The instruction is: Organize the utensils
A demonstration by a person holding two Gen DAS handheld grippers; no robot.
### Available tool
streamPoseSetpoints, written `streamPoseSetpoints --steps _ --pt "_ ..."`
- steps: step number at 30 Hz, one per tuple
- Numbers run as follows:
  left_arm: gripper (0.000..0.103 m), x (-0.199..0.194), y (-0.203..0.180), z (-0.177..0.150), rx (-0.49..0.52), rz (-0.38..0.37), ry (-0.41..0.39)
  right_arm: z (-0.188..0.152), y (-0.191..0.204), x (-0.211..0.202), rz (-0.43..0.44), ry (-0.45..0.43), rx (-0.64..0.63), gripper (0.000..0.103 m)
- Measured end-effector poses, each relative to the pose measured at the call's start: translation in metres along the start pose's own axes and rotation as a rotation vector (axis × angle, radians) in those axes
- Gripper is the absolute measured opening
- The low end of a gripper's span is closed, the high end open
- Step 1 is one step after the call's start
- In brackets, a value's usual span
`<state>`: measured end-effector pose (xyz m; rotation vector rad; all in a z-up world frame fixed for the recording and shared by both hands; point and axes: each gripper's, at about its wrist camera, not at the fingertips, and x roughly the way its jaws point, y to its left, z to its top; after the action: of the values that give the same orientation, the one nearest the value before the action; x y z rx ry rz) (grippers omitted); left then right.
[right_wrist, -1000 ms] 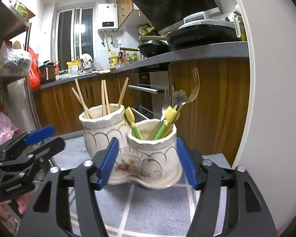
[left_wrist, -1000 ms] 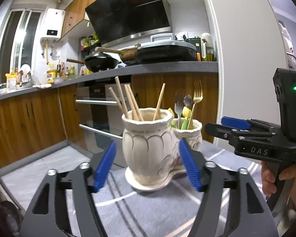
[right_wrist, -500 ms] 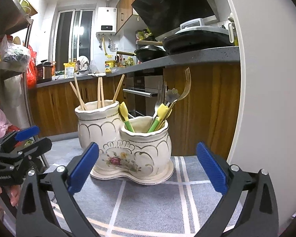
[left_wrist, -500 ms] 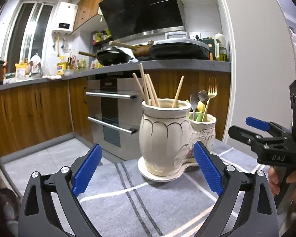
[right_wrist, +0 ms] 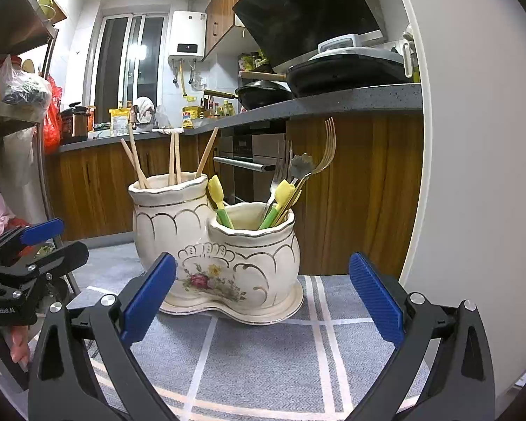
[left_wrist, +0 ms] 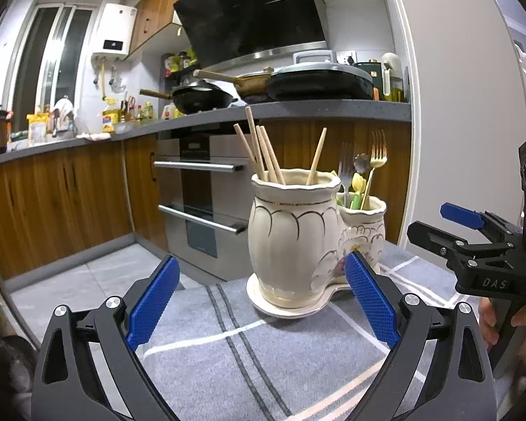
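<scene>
Painted flowers (right_wrist: 212, 279) on the holder (right_wrist: 228, 256) face only the right gripper (right_wrist: 263, 298).

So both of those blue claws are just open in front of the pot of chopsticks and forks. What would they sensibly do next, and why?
Probably ease both back and finish. The left gripper and right gripper are open and empty, clear of the ceramic holder. The chopsticks already stand in its taller cup, the forks in the shorter one, and no loose utensil shows on the grey cloth.
</scene>
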<state>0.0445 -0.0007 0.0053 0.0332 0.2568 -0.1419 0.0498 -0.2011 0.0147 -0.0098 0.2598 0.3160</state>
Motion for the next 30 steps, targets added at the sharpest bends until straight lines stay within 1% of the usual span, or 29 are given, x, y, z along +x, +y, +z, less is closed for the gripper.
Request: streamPoseSetpoints --steps 30 --pt "0.095 -0.0014 0.0008 0.001 -0.002 -0.006 0.004 0.0004 -0.0028 0.0022 -0.008 0.004 0.001 0.098"
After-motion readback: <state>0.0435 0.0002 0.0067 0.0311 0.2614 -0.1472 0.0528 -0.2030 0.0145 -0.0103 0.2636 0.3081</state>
